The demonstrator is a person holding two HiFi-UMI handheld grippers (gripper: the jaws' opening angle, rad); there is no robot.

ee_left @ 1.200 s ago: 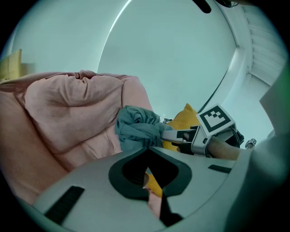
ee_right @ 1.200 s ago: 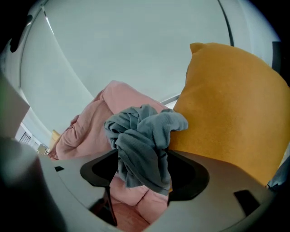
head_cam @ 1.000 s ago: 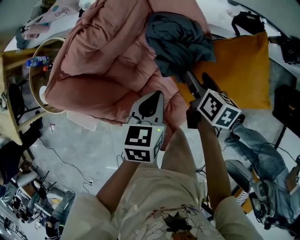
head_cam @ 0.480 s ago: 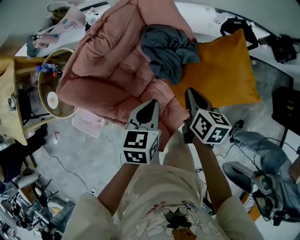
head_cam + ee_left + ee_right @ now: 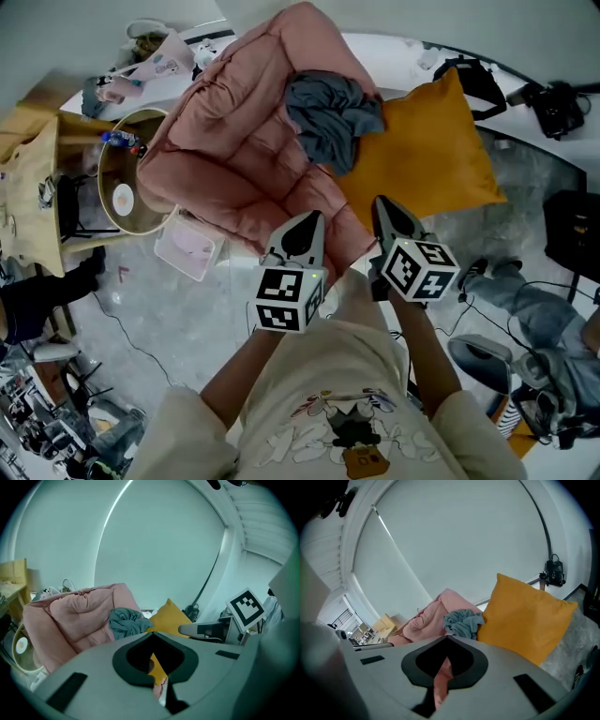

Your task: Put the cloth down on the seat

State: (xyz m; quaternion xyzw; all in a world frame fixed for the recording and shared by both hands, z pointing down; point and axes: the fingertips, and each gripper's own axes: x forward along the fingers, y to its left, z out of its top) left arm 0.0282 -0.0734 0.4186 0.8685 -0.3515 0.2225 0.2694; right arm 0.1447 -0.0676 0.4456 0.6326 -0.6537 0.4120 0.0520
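Note:
The grey-blue cloth (image 5: 330, 112) lies crumpled on the pink padded seat (image 5: 234, 159), against the yellow cushion (image 5: 427, 155). No gripper touches it. My left gripper (image 5: 300, 225) and right gripper (image 5: 386, 211) hover side by side in front of the seat's near edge, close to my body. Both are shut with nothing between the jaws. The left gripper view shows its jaws (image 5: 152, 635) closed, with the cloth (image 5: 125, 622) farther off on the seat (image 5: 70, 616). In the right gripper view the gripper (image 5: 446, 640) is also shut, and the cloth (image 5: 461, 623) rests beyond it beside the cushion (image 5: 527, 616).
A round gold-rimmed side table (image 5: 112, 178) stands left of the seat, with a clear plastic box (image 5: 190, 247) on the floor near it. Wooden furniture (image 5: 28, 187) is at far left. A black bag (image 5: 478, 75) and camera (image 5: 558, 103) sit behind the cushion. Someone's legs in jeans (image 5: 525, 300) are at right.
My right gripper, which reached up to the cloth, has drawn back toward my body and shut empty. The cloth stays on the seat. The left gripper has barely shifted.

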